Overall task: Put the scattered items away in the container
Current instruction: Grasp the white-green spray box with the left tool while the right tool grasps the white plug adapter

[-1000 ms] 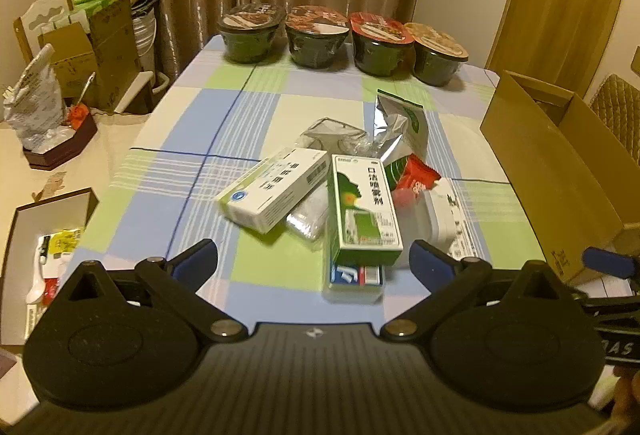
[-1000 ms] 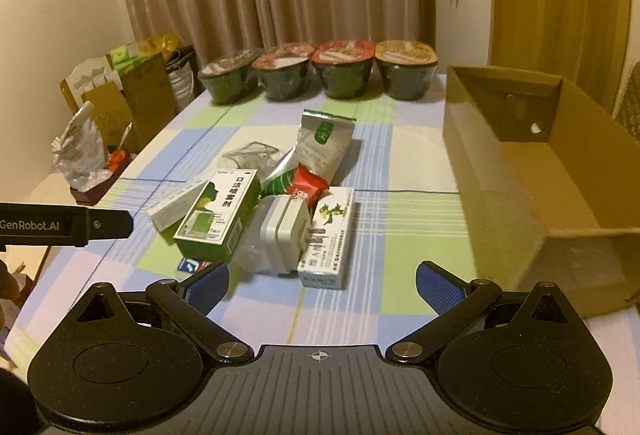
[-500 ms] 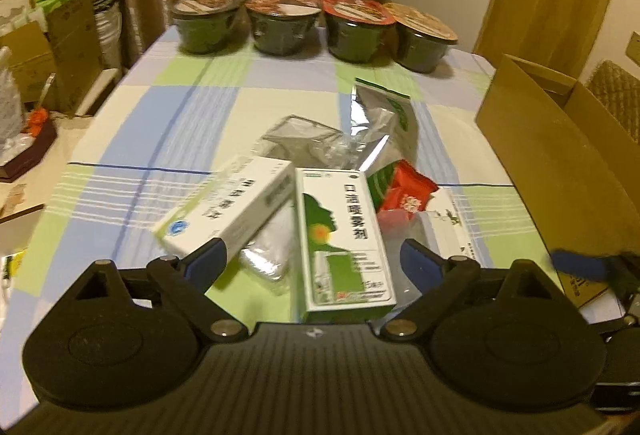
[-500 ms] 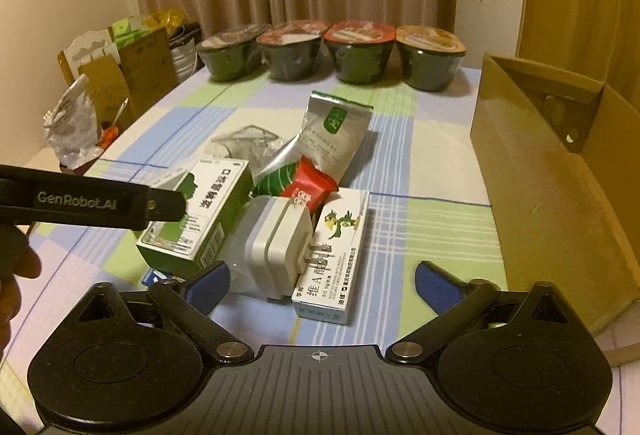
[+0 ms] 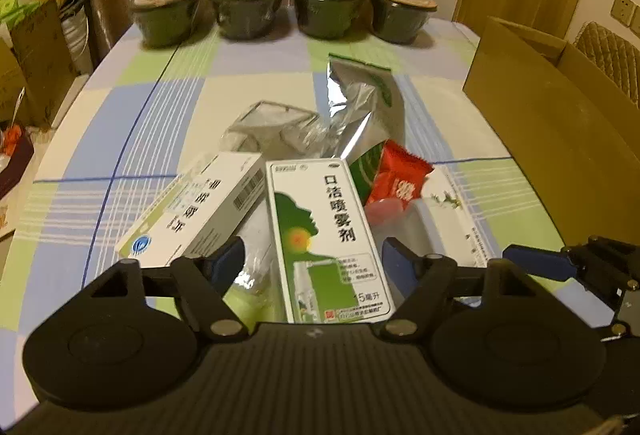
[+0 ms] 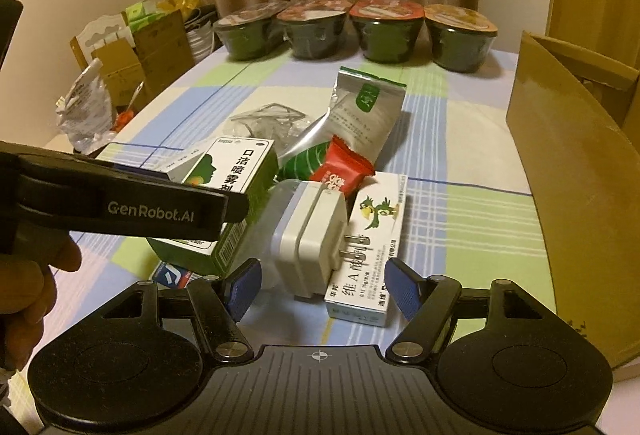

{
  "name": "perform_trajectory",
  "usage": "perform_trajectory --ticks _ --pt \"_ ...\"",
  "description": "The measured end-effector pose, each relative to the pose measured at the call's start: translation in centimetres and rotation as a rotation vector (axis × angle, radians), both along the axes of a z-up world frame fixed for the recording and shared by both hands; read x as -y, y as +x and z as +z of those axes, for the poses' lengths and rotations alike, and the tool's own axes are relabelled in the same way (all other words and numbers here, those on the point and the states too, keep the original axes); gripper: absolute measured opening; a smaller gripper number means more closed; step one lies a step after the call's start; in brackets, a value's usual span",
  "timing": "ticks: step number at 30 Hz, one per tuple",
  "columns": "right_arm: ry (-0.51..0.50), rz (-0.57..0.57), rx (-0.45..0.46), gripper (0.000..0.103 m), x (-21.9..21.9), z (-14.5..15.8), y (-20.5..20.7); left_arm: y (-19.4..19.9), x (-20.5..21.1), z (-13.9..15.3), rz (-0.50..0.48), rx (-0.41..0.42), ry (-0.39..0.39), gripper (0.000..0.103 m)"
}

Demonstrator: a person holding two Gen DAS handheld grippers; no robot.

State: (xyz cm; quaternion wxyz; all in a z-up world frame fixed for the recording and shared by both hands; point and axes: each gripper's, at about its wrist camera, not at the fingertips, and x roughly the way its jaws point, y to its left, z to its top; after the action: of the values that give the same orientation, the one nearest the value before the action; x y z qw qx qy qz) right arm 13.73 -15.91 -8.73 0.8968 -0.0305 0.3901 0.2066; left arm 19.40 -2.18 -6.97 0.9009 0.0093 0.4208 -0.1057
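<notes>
Both grippers have been brought closer to the heap of items than they were a second ago. The left gripper is held with its fingers apart on either side of the near end of a green-and-white spray box, and no contact with the box can be made out. The right gripper is likewise held with fingers apart, around the near ends of a white plug adapter and a white box with a green bird.

The heap is gathered at the middle of the surface, which is covered by a checked cloth in blue, green and white. A white box with a barcode is leaned beside the spray box. A red wrapped sweet is laid on a green packet, behind which a silver foil pouch and a clear plastic bag are seen. A small blue-and-white item is partly covered by the spray box.

The open cardboard box is placed along the right edge. Four lidded bowls are lined up along the far edge.
</notes>
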Motion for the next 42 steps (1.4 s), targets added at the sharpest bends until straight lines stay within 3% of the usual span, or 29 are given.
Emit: perform_trajectory --ticks 4,19,22,27,29,31,38,42 --pt "-0.001 0.007 0.000 0.075 -0.5 -0.3 0.2 0.0 -0.8 -0.2 0.016 -0.014 -0.011 0.052" --pt "0.028 -0.022 0.034 0.075 -1.2 -0.4 1.6 0.6 -1.3 -0.5 0.027 -0.005 -0.023 0.052" --pt "0.029 -0.021 0.031 0.061 -1.4 -0.5 1.8 0.7 -1.3 -0.7 0.027 -0.009 -0.020 0.052" --pt "0.020 -0.024 0.039 0.060 -1.6 -0.5 1.9 1.0 -1.2 -0.9 0.029 -0.014 -0.023 0.052" --pt "0.012 -0.020 0.042 0.044 -1.7 -0.5 1.8 1.0 -1.2 -0.9 0.028 -0.014 -0.020 0.052" --pt "0.000 -0.020 0.046 0.039 -1.7 -0.4 1.8 1.1 -1.3 -1.0 0.029 -0.017 -0.021 0.052" --pt "0.002 -0.031 0.039 0.030 -1.5 -0.1 1.8 1.1 -1.2 -1.0 0.028 -0.023 -0.014 0.052" --pt "0.007 -0.020 0.039 0.030 -1.5 0.1 1.8 1.1 -1.2 -0.9 0.022 -0.022 -0.010 0.051"
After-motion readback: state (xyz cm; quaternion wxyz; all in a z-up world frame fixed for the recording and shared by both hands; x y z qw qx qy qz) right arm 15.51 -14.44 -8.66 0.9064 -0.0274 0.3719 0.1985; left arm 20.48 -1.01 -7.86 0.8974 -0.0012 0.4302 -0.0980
